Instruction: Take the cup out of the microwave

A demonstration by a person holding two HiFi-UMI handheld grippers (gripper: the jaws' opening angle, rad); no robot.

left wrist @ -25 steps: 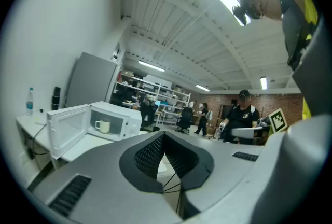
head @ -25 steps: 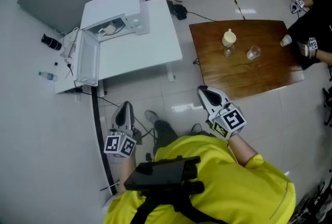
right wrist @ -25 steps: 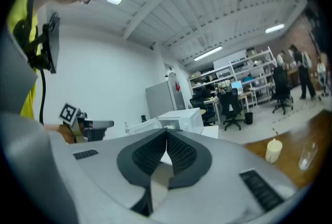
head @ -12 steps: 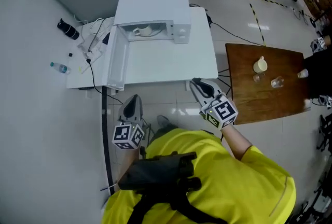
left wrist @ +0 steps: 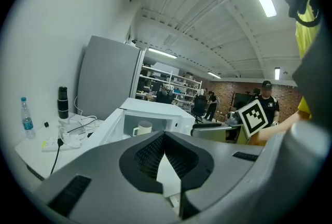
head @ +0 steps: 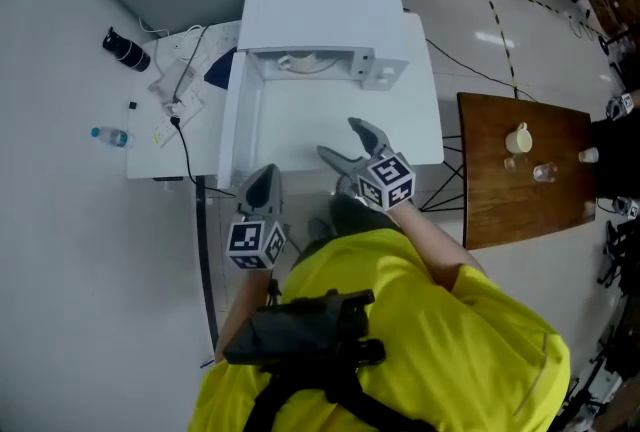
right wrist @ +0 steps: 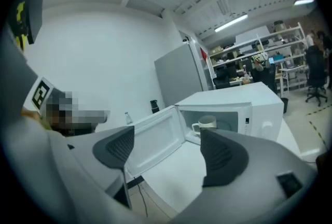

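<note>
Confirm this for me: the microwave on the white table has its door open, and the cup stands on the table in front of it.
The cup sits inside the microwave, not on the white table in front of it; the right gripper view shows this. The door is open, as stated.

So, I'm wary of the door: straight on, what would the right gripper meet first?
The right gripper, empty jaws opening, would likely meet the microwave near the hinge of its open door; the cup sits slightly right. Depth unclear.
</note>
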